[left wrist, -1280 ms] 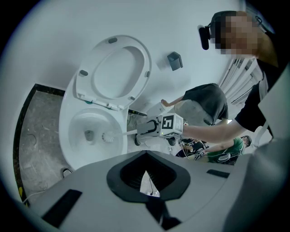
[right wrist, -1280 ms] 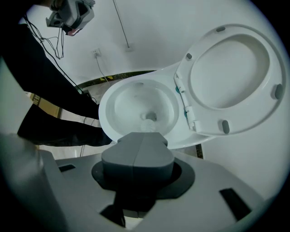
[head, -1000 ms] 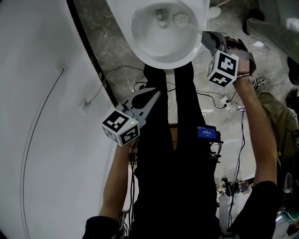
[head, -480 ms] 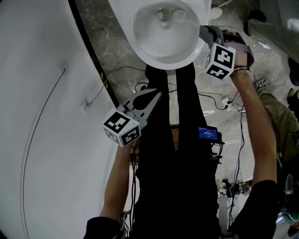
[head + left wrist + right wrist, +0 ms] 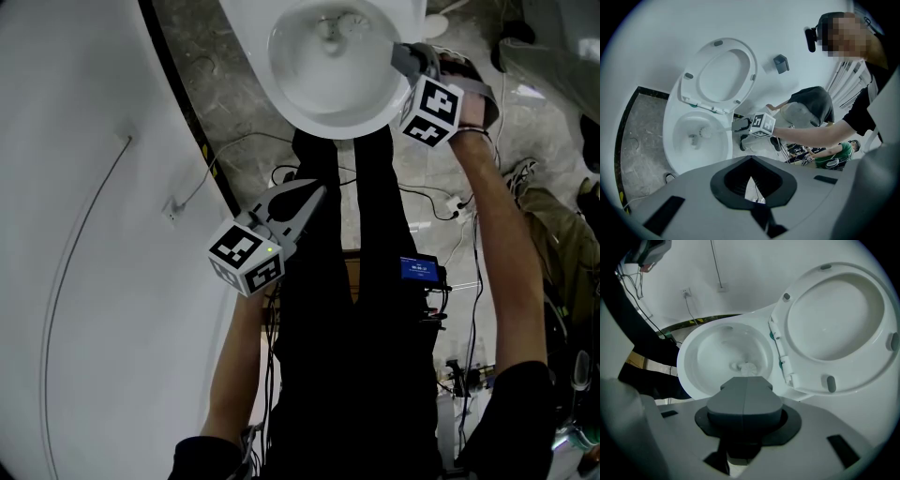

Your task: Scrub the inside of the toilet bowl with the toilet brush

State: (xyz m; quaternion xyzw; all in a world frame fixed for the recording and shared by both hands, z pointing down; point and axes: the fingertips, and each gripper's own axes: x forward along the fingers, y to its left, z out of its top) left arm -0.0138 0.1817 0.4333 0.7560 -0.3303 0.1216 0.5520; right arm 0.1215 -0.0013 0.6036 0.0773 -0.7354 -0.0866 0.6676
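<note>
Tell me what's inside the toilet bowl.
The brush head sits at the bottom of the bowl, beside the drain; its handle runs out to the right gripper. From the right gripper view, the shut jaws cover the handle.

Right gripper [image 5: 737, 124] holds toilet brush [image 5: 704, 133] inside toilet bowl [image 5: 680, 157].

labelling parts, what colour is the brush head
The brush head is white; left gripper view shows it best.

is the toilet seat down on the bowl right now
No, the toilet seat stands raised behind the open toilet bowl.
</note>
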